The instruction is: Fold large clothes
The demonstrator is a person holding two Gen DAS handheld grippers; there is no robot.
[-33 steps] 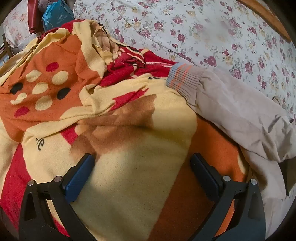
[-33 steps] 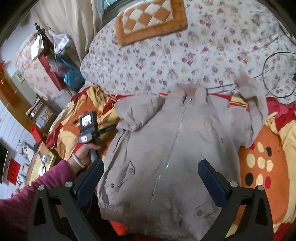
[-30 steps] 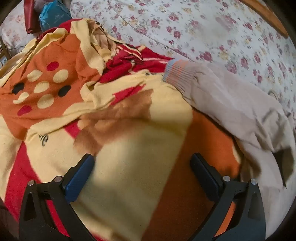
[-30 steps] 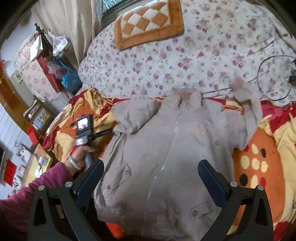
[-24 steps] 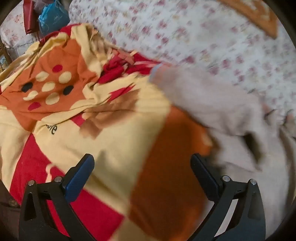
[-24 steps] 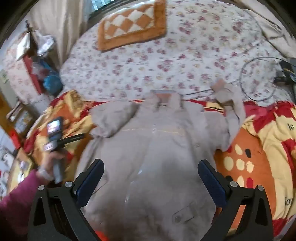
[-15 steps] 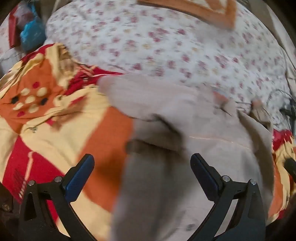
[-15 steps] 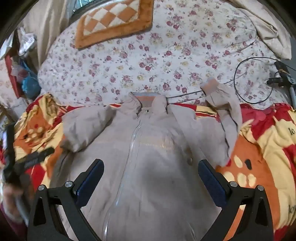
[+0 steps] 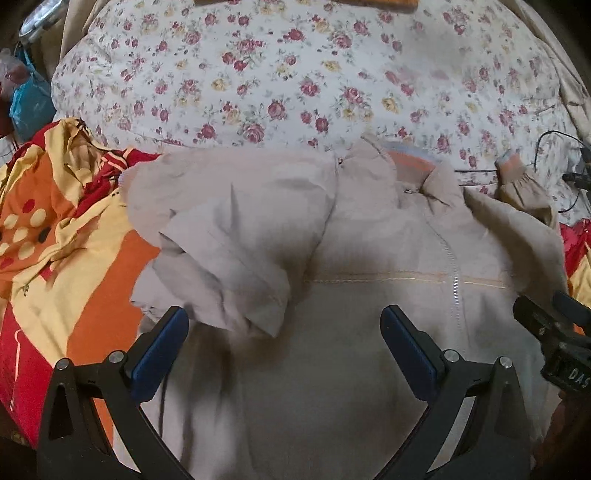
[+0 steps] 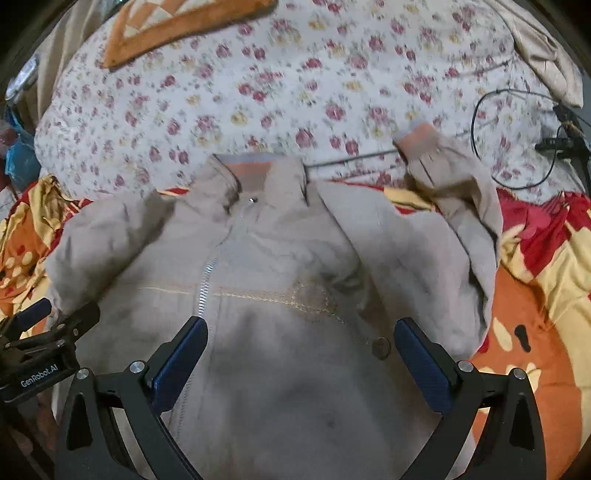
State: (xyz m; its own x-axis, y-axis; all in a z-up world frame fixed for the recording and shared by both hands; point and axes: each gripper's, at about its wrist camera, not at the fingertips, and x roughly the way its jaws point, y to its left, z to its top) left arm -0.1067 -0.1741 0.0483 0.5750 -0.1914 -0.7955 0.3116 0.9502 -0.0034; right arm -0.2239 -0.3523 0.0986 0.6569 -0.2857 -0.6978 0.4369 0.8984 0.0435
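- I see the beige jacket lying face up on the bed, zipped, collar toward the floral bedspread and its body over the orange, red and yellow blanket.
- My left gripper is released, its 2 blue pads spread wide above the jacket's chest, gripping nothing.
- My right gripper is likewise spread wide with nothing between its pads, hanging over the jacket's front beside the zipper.
- The jacket's sleeve on the left of my views is bunched and doubled back over the chest; its cuff is hidden in the folds.
- The other sleeve bends upward, its ribbed cuff resting on the floral bedspread near a black cable.
- Bare blanket shows on both sides of the jacket, wrinkled on the left and flatter on the right.
- Beyond the collar the bedspread runs wide and flat up to a checked orange cushion.
- The jacket's hem is cut off by the bottom of both views, behind my gripper frames.
- In each view the other gripper's body pokes in at the edge; the right wrist view is somewhat blurred, so small details such as the button are soft.
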